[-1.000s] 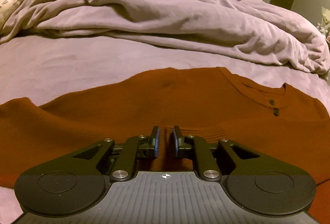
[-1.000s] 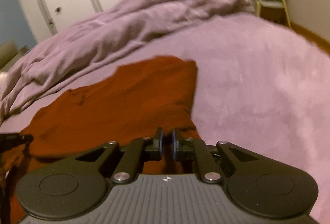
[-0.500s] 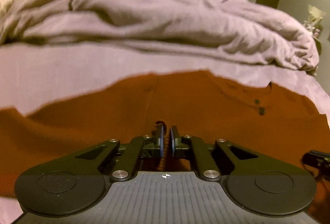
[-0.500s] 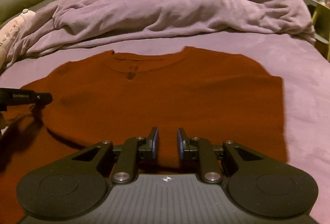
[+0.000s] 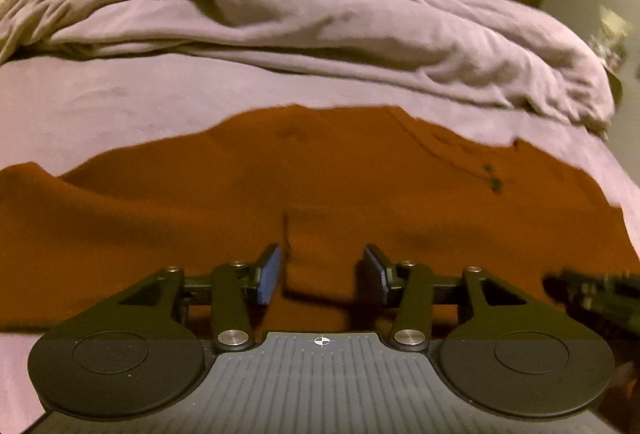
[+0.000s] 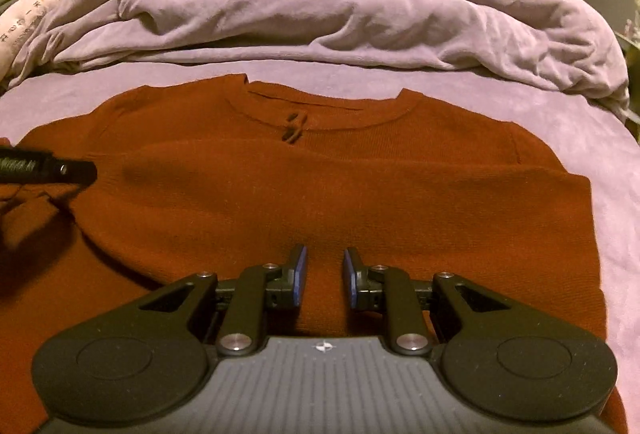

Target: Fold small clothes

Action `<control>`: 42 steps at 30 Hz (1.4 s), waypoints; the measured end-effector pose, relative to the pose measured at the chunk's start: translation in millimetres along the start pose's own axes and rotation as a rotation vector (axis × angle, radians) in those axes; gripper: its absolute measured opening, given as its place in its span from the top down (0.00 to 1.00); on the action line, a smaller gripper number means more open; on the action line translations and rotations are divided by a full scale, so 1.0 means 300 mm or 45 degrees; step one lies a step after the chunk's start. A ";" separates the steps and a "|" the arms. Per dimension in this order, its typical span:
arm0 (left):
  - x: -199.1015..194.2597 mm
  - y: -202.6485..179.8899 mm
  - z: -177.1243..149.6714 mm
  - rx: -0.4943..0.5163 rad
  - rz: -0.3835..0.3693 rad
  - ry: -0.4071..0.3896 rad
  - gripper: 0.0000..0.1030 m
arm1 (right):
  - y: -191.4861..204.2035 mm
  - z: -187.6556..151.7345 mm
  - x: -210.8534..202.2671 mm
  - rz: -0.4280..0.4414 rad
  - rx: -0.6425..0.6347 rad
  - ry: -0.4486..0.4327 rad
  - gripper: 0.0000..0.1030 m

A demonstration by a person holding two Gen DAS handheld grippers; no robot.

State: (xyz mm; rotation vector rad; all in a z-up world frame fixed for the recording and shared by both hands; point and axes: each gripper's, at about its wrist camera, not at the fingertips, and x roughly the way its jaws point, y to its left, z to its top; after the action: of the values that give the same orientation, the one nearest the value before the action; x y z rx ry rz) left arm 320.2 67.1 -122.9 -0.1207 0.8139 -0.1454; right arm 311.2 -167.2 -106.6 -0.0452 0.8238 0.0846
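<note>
Rust-red sweater lies flat, collar toward the rumpled purple duvet, on the bed, bottom part seemingly folded up over the chest. Left hand-held gripper is released, jaws wide apart just above the knit near a raised pleat; right hand-held gripper is also released, holding nothing. Both look staged low over the near edge for the next pinch.

Not much to read here. The white pillow at far left has dark printed characters, too blurry to read.
</note>
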 end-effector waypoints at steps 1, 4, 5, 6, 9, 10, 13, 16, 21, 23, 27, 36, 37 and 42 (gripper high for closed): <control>-0.006 -0.007 -0.011 0.027 0.013 0.004 0.43 | 0.005 -0.002 -0.020 0.025 0.008 -0.014 0.81; -0.034 0.008 -0.046 0.053 0.034 -0.011 0.28 | 0.035 -0.039 -0.046 0.037 -0.039 -0.024 0.81; -0.044 0.029 -0.056 0.016 0.038 -0.006 0.26 | 0.047 -0.055 -0.043 0.022 -0.074 -0.024 0.81; -0.058 0.055 -0.064 -0.024 0.037 0.001 0.26 | 0.060 -0.069 -0.040 0.008 -0.125 -0.030 0.81; -0.121 0.162 -0.088 -0.132 -0.009 0.011 0.25 | 0.069 -0.057 -0.077 -0.002 -0.163 -0.016 0.81; -0.158 0.209 -0.097 -0.167 -0.006 0.000 0.17 | 0.062 -0.055 -0.104 0.020 -0.136 -0.021 0.81; -0.257 0.355 -0.120 -0.278 0.103 -0.049 0.12 | 0.035 -0.091 -0.182 0.066 -0.055 -0.028 0.71; -0.352 0.570 -0.156 -0.497 0.230 -0.118 0.12 | 0.019 -0.159 -0.249 0.097 0.001 -0.030 0.68; -0.454 0.929 -0.260 -1.099 0.187 -0.246 0.38 | -0.012 -0.249 -0.337 0.099 0.122 -0.034 0.65; -0.464 1.037 -0.307 -1.364 0.107 -0.297 0.49 | -0.022 -0.261 -0.356 0.092 0.164 -0.032 0.64; -0.457 1.142 -0.371 -1.647 0.026 -0.361 0.66 | -0.034 -0.264 -0.379 0.054 0.201 -0.020 0.64; -0.430 1.191 -0.350 -1.573 0.066 -0.344 0.88 | -0.036 -0.252 -0.409 0.027 0.204 -0.045 0.60; -0.429 1.192 -0.338 -1.544 0.084 -0.333 0.90 | -0.039 -0.251 -0.410 0.026 0.205 -0.045 0.60; -0.458 1.116 -0.228 -1.292 0.155 -0.375 0.92 | -0.061 -0.261 -0.429 0.019 0.215 -0.067 0.60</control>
State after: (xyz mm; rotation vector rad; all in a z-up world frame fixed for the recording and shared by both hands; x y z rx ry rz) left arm 204.9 416.7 -125.8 -1.0217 0.5322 0.4083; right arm 168.7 -198.6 -65.2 0.1218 0.7759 0.0297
